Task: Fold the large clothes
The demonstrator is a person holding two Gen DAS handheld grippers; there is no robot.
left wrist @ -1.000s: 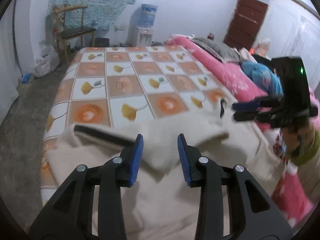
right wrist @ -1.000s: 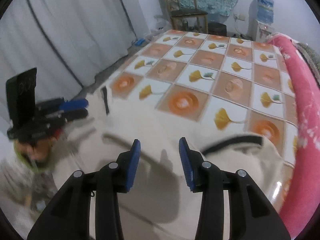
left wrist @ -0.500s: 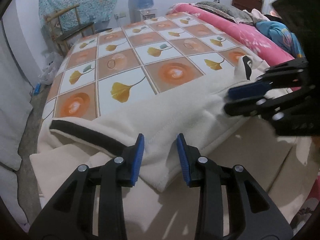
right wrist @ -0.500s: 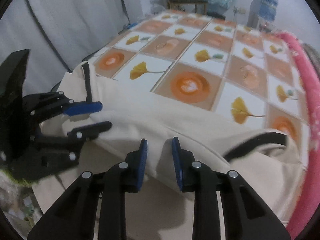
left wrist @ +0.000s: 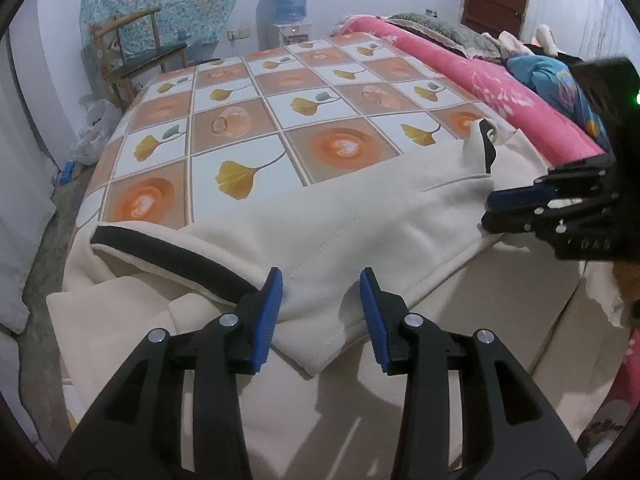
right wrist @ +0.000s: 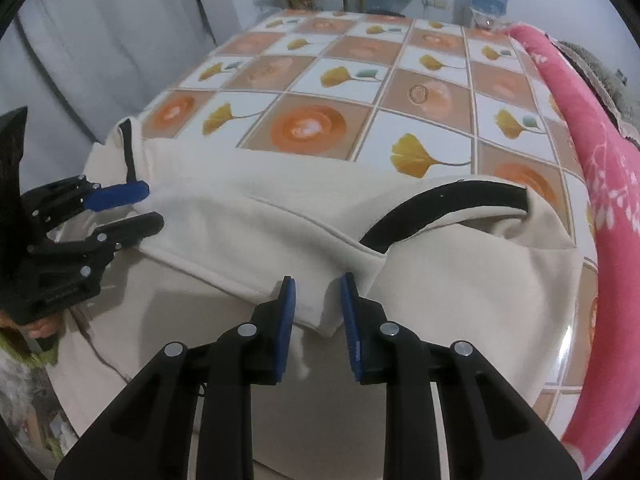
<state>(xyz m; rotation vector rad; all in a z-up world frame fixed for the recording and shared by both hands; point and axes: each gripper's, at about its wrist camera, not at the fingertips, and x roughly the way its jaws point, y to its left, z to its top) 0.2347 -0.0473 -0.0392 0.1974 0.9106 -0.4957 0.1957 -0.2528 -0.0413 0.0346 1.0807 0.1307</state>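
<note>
A large cream garment with black trim lies over the near edge of the bed, its top layer folded back. My left gripper is open, its blue pads either side of a folded corner of the cloth. It also shows in the right wrist view at the far left. My right gripper is open, narrower, straddling the other folded corner beside a black cuff. It shows in the left wrist view at the right, over the garment's edge.
The bed has a tiled sheet with orange and ginkgo squares. A pink quilt runs along its right side. A wooden chair and a water dispenser stand at the far wall. Grey curtains hang to the left.
Both grippers lowered onto the folded-over edge of the garment and laid it flat. The right gripper's jaws opened a little wider than half a second ago.
</note>
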